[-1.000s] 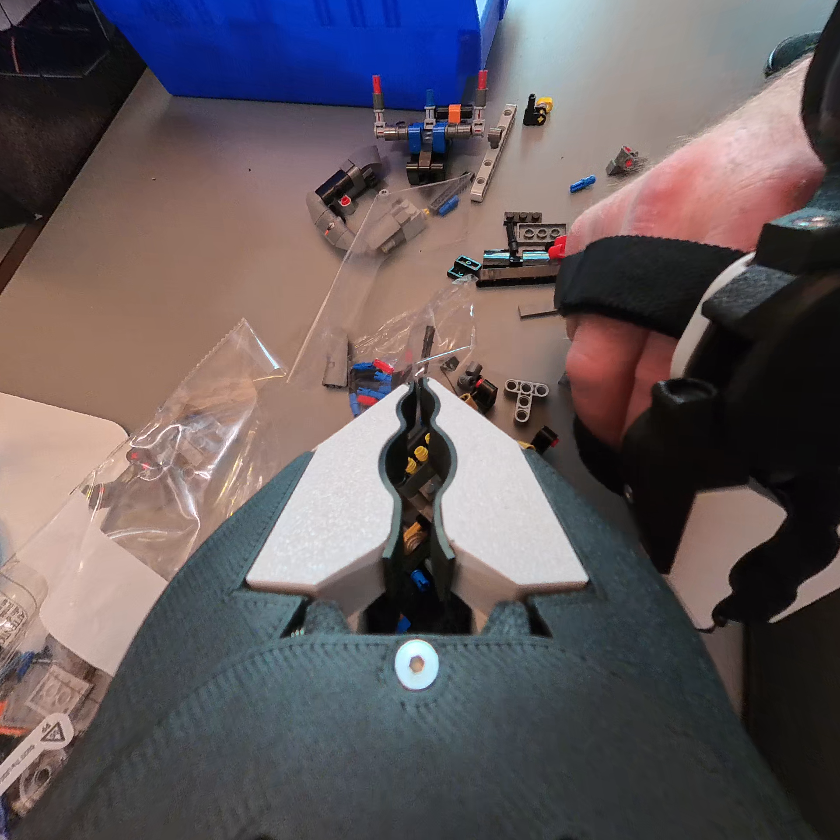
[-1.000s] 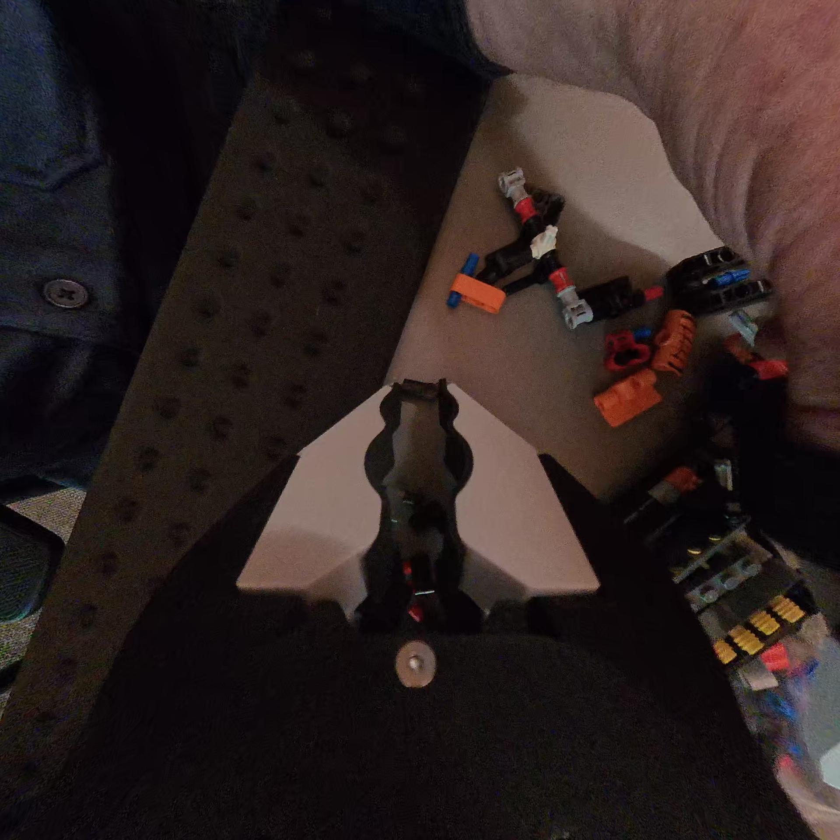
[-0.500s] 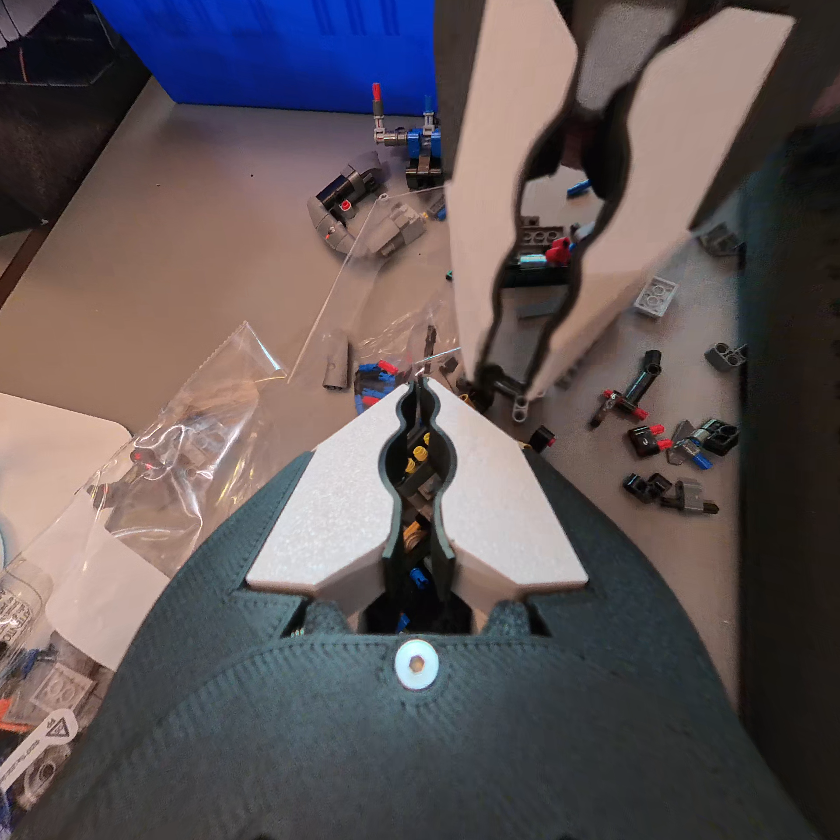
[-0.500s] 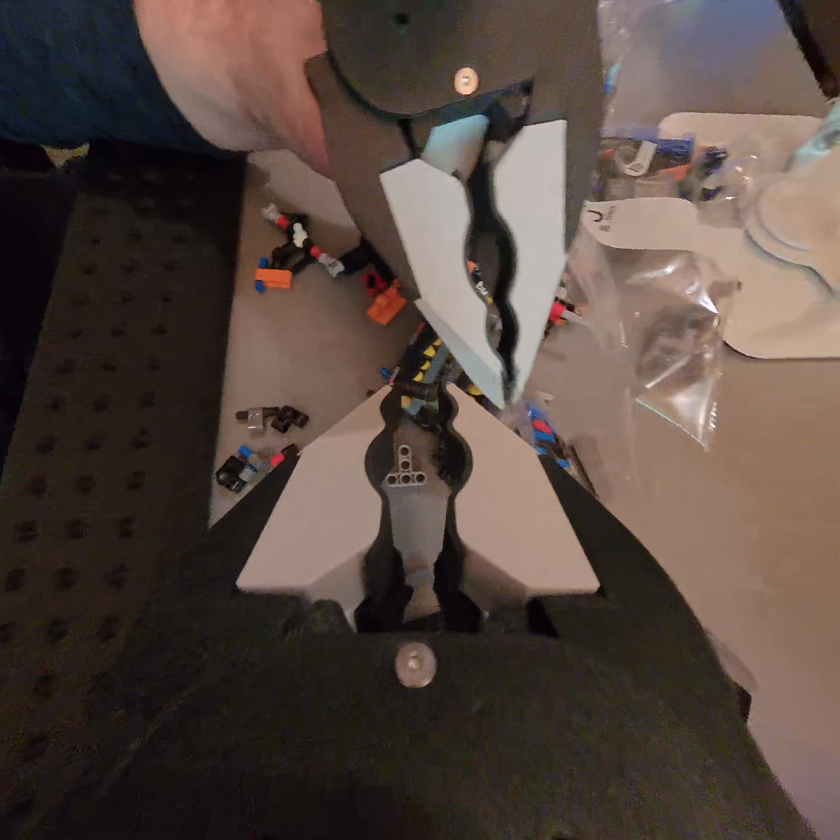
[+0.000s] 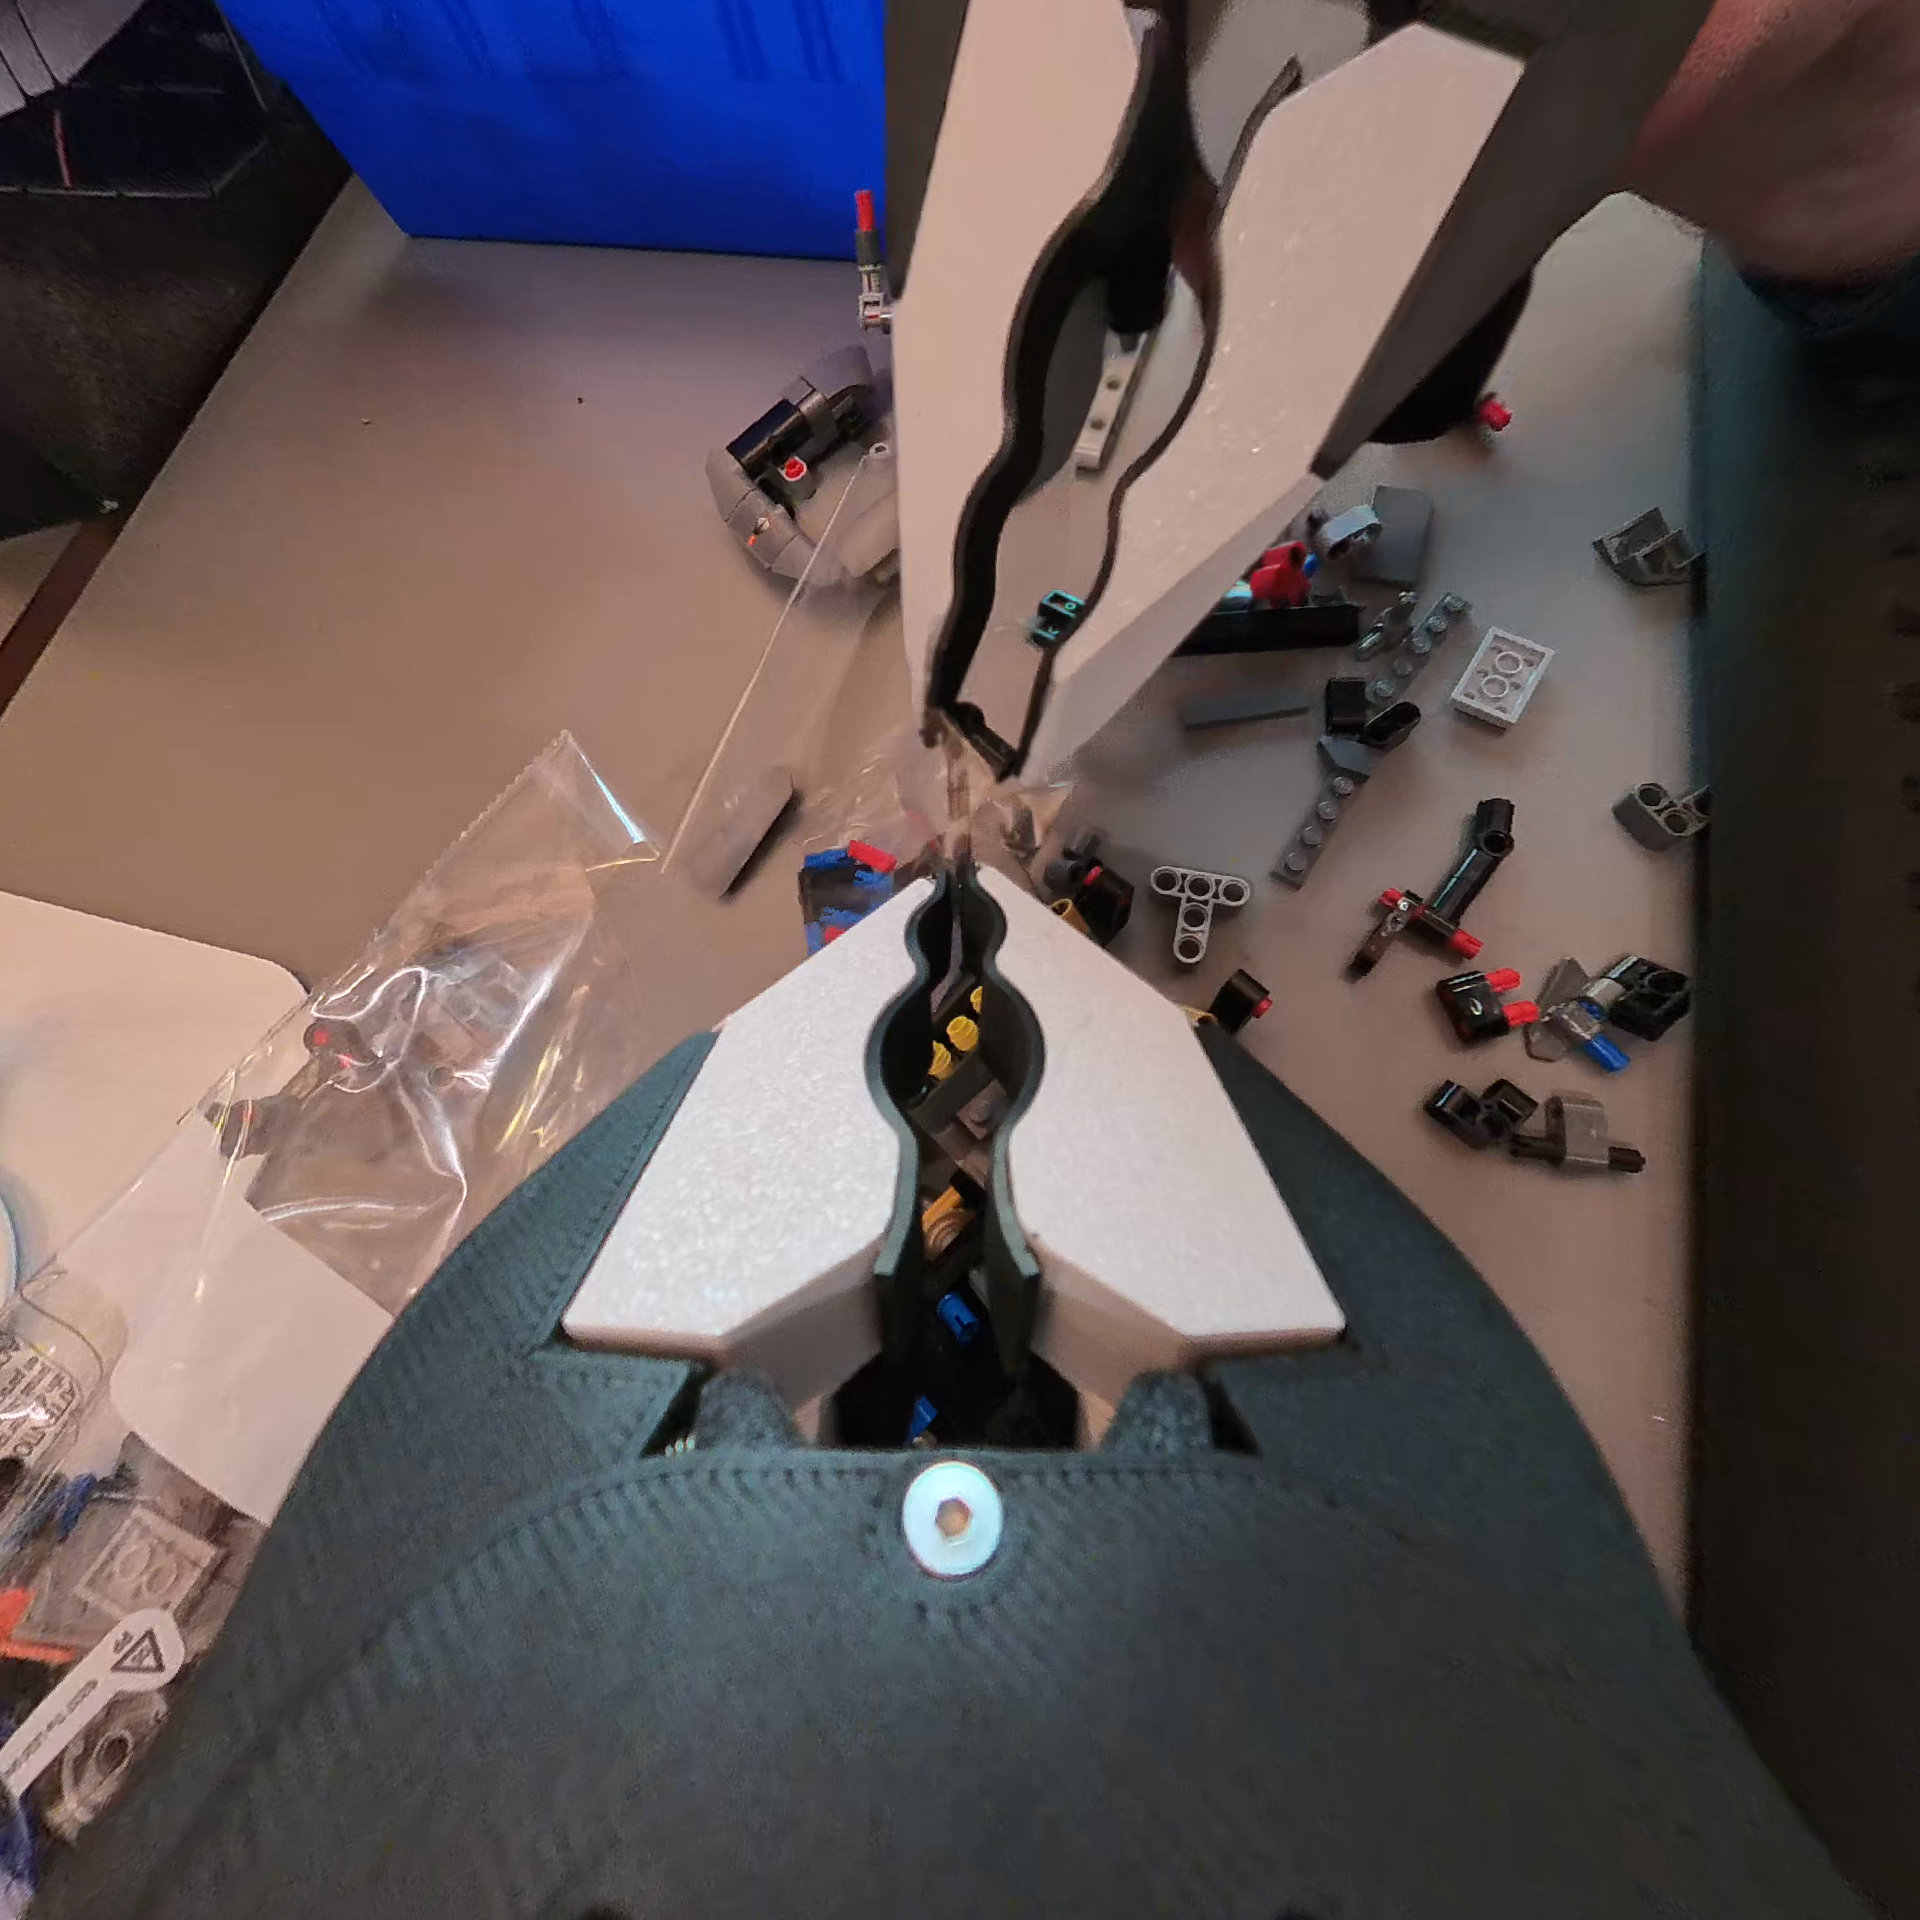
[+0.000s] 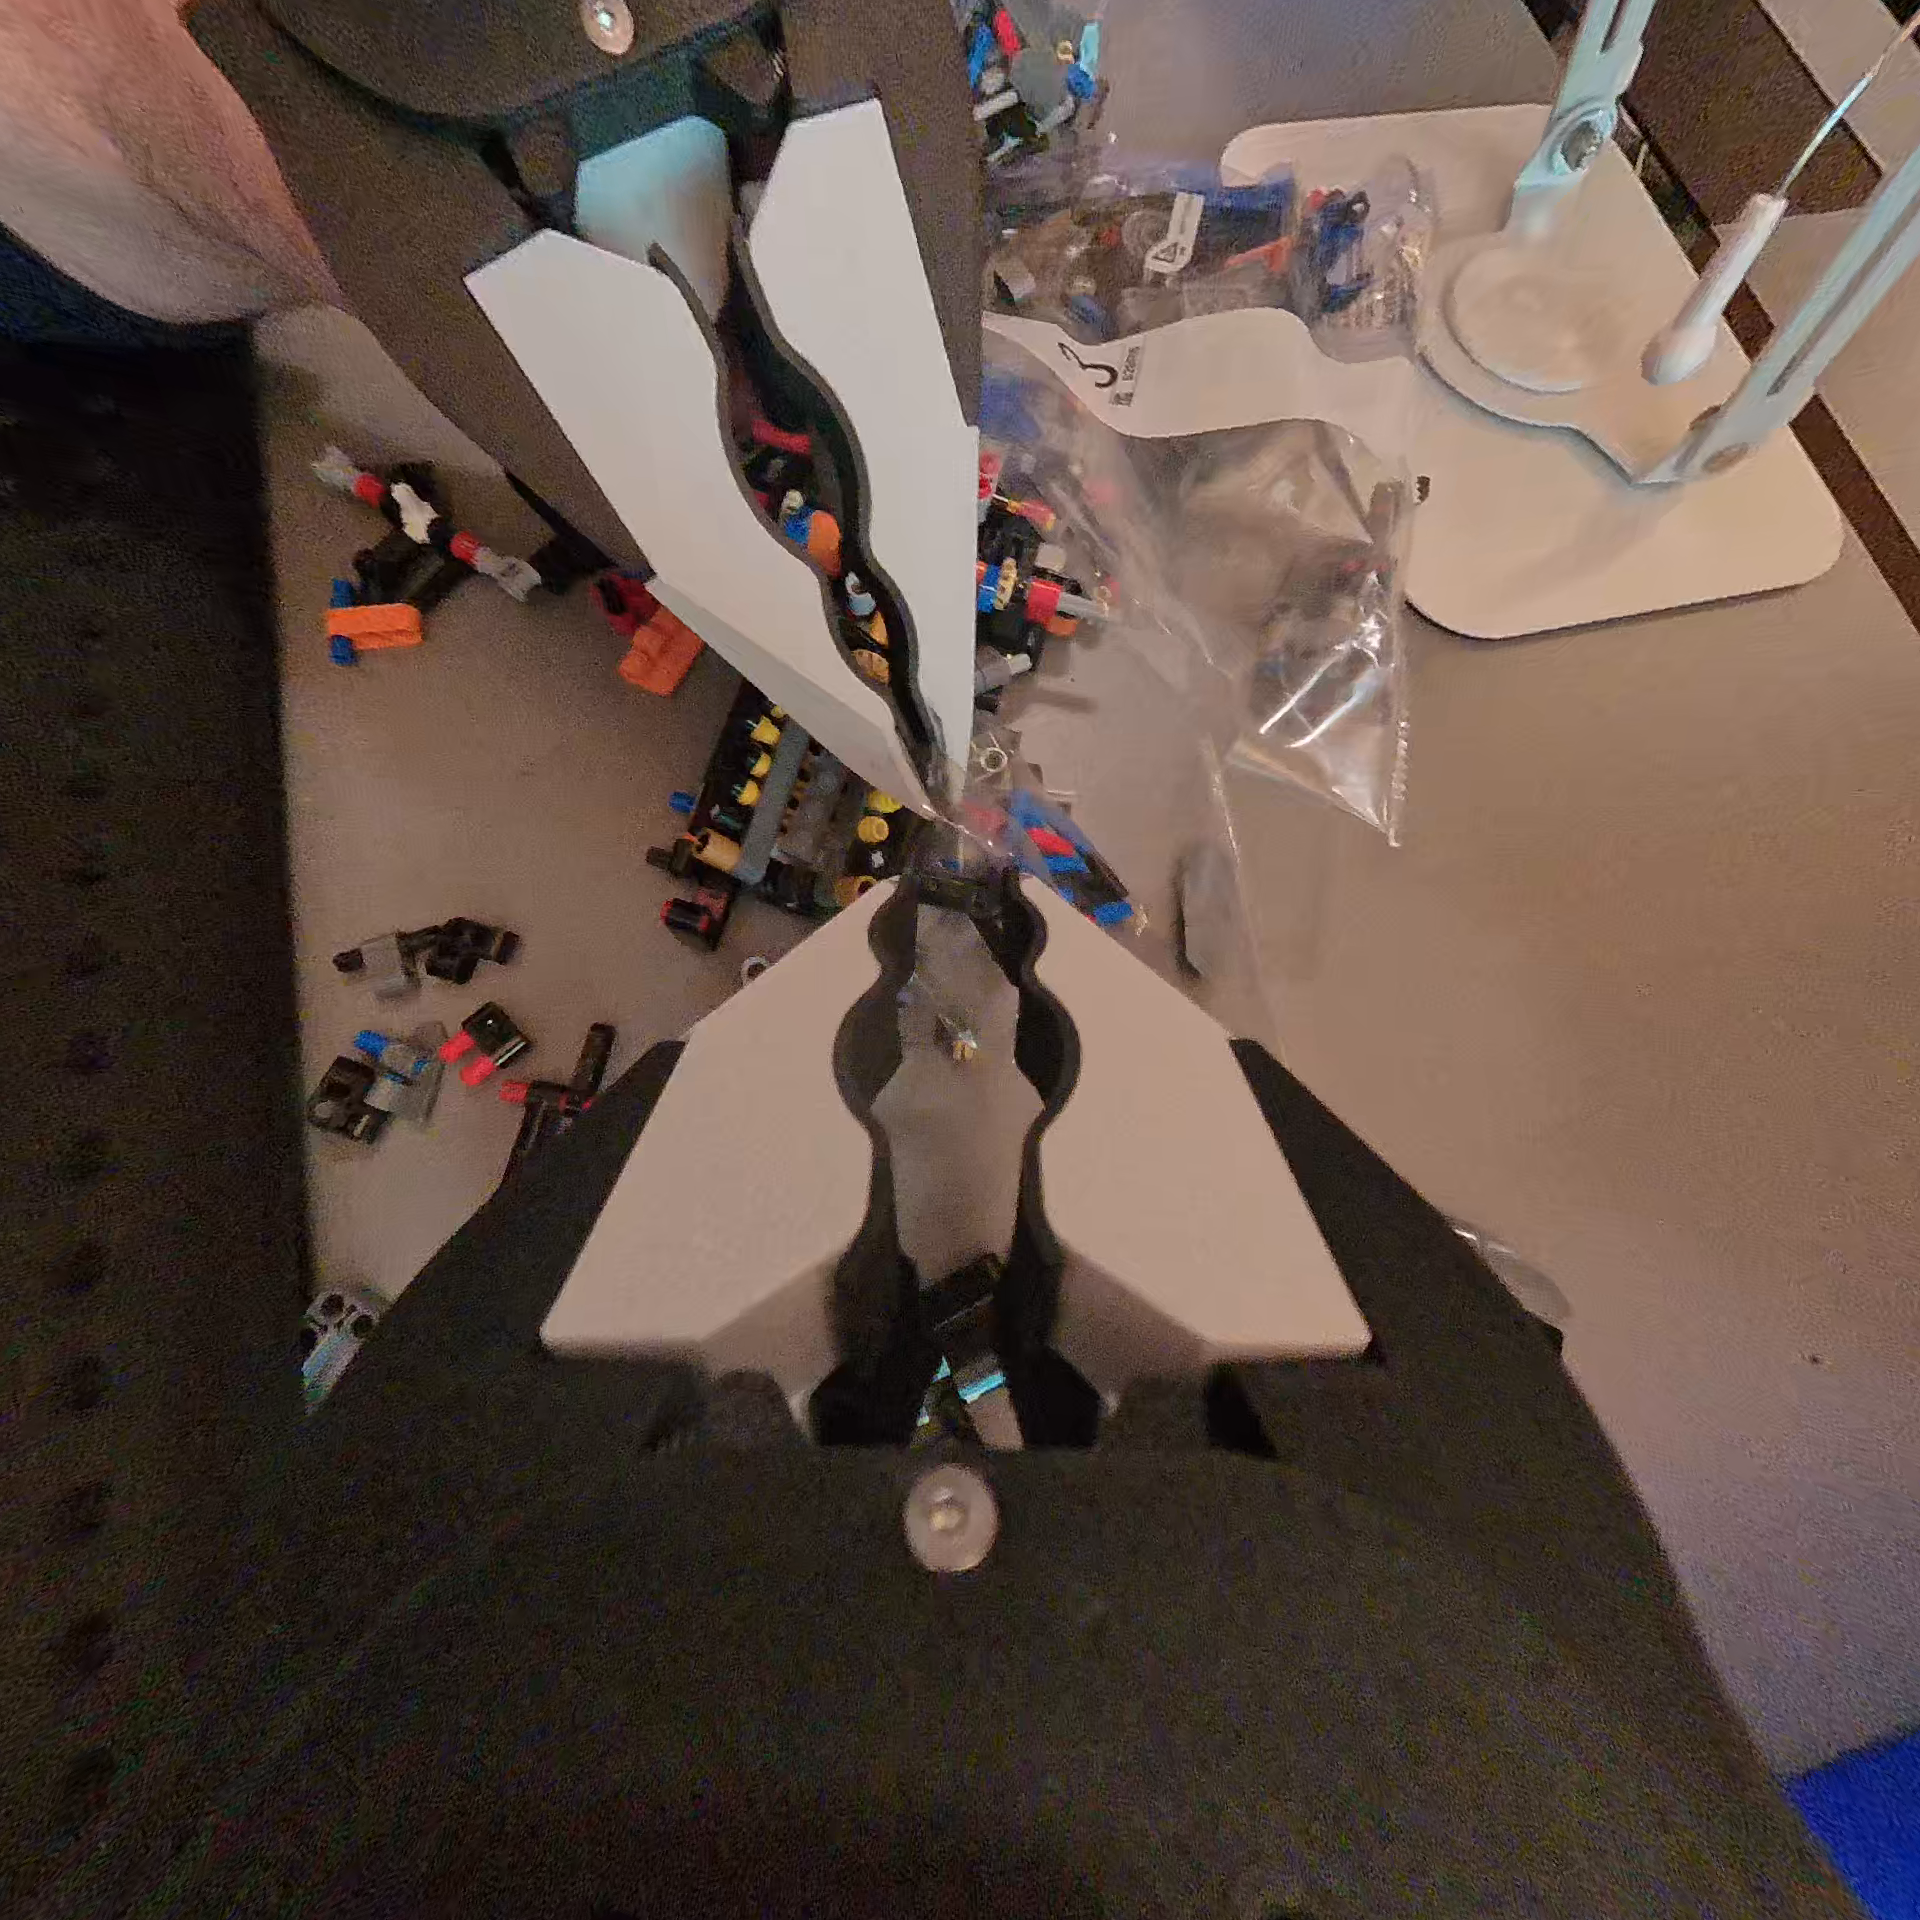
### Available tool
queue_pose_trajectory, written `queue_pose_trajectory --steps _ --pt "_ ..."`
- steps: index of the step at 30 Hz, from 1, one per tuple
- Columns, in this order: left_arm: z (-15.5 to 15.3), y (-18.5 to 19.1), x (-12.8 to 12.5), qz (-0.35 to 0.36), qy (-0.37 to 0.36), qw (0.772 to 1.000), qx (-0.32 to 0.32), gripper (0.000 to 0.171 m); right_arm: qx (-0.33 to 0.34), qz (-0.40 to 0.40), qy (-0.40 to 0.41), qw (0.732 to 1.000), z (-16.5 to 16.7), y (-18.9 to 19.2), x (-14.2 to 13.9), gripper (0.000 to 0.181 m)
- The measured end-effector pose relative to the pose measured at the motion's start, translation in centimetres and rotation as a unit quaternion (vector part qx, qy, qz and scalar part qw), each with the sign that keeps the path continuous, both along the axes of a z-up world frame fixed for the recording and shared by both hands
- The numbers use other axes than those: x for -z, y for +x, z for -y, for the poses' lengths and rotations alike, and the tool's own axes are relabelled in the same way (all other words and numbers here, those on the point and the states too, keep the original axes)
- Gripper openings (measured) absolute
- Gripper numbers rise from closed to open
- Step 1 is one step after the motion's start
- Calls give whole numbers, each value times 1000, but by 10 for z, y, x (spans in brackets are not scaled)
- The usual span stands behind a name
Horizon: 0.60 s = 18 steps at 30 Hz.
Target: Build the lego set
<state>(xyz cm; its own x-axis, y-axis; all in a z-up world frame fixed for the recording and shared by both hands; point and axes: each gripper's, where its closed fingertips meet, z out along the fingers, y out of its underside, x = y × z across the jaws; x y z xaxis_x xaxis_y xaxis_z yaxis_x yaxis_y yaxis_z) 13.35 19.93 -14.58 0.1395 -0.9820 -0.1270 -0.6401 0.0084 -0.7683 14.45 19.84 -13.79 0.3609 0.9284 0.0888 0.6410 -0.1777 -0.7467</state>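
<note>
Left gripper [image 5: 954, 883]: we have the jaws pinched nearly closed on a twist of clear plastic bag [image 5: 961, 805] right at the tips; the bag's parts, yellow pins and dark beams, show through the gap under the jaws. Right gripper [image 6: 961, 883]: jaws only slightly parted at the tips, meeting the same twist from the opposite side, tip to tip with the left. Firm grip or just touching: cannot tell.

Likely reason for the opposed hold: pull the bag open and spill the parts.

Right of the left jaws, loose lego pieces [image 5: 1455, 935] lie spread on the counter [image 5: 364, 540]. Past the tips, a grey curved sub-assembly [image 5: 800, 468]. Left of the jaws, another clear bag [image 5: 436, 997], unopened by the look of it.
</note>
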Motion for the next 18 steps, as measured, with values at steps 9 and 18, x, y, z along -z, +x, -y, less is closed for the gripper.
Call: queue_pose_trajectory --steps 9,18 --pt "0 0 1 -1 -1 1000 0 0 27 16 18 999 -9 7 1 18" --pt "0 0 1 0 -3 1000 0 0 -62 -13 -27 998 24 6 -5 8"
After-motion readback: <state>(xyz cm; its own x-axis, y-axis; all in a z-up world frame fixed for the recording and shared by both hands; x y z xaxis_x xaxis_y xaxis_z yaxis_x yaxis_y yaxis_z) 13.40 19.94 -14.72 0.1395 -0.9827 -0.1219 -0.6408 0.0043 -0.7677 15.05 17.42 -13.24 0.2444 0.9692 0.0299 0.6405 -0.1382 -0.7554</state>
